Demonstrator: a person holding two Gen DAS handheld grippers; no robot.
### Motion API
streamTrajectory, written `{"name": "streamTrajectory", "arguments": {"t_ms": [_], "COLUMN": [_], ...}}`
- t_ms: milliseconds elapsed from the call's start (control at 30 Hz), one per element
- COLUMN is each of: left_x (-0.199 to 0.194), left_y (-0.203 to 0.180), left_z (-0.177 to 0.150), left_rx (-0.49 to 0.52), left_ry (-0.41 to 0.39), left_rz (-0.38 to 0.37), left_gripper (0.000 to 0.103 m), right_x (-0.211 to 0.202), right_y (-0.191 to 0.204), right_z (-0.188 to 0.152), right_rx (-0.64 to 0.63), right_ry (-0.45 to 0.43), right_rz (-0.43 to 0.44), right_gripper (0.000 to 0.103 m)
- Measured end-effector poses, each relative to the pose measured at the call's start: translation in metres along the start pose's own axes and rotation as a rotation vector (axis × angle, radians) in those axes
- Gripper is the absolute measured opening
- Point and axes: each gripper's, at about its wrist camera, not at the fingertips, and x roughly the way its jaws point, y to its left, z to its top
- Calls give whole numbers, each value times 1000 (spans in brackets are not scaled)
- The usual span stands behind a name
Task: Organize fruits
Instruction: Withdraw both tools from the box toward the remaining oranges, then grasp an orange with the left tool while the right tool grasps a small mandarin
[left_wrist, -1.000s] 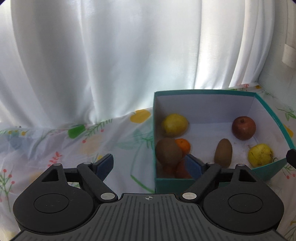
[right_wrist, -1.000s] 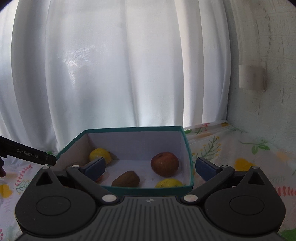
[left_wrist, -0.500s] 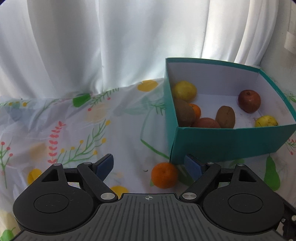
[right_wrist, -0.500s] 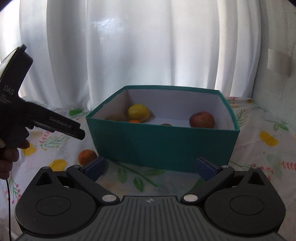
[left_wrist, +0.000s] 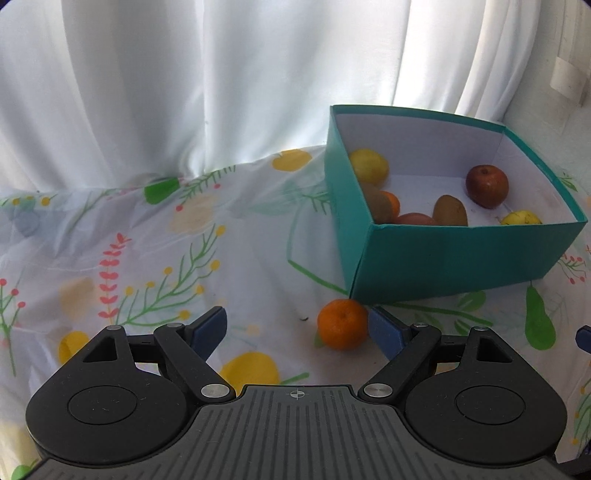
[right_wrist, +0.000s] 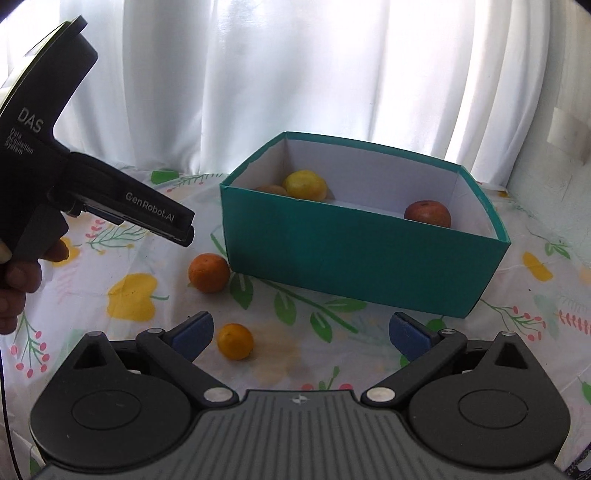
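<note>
A teal box (left_wrist: 443, 258) holds several fruits: a yellow one (left_wrist: 369, 166), a red apple (left_wrist: 487, 185), a kiwi (left_wrist: 450, 211) and others. The box also shows in the right wrist view (right_wrist: 354, 254). An orange mandarin (left_wrist: 342, 324) lies on the cloth by the box's near corner, between my open left gripper's (left_wrist: 297, 328) fingers, close to the right fingertip. It also shows in the right wrist view (right_wrist: 209, 272). A smaller orange-yellow fruit (right_wrist: 235, 341) lies near the left fingertip of my open, empty right gripper (right_wrist: 301, 336).
A floral tablecloth (left_wrist: 147, 258) covers the table. White curtains (left_wrist: 221, 74) hang behind. A white wall (right_wrist: 554, 184) stands at the right. The left gripper's body and the hand holding it (right_wrist: 92, 199) fill the left of the right wrist view.
Both grippers have pulled back and down from the box. The mandarin has come between the left fingers. The smaller fruit has come into the right wrist view.
</note>
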Motion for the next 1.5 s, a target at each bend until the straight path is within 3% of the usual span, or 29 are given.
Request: {"name": "streamTrajectory", "arguments": {"t_ms": [300,600,900,1067,1500], "left_x": [22,39,54,65,86], "left_y": [2,-14,-26,-28,-21], "left_z": [-8,-7,0,0,1], "left_rx": [-41,7,64,79,75], "left_ry": [48,85,93,113,160], "left_rz": [14,28,-46,-74,-123], "left_gripper": [88,88,83,81,65], "right_x": [19,36,53,59,76], "right_y": [1,2,8,10,19], "right_z": [-15,-20,-15,-14,-11], "right_rx": [-45,-22,-34,-33,-47], "right_ry": [47,67,96,113,147], "right_rz": [94,166,194,201,221], "right_gripper": [88,82,67,65,47]}}
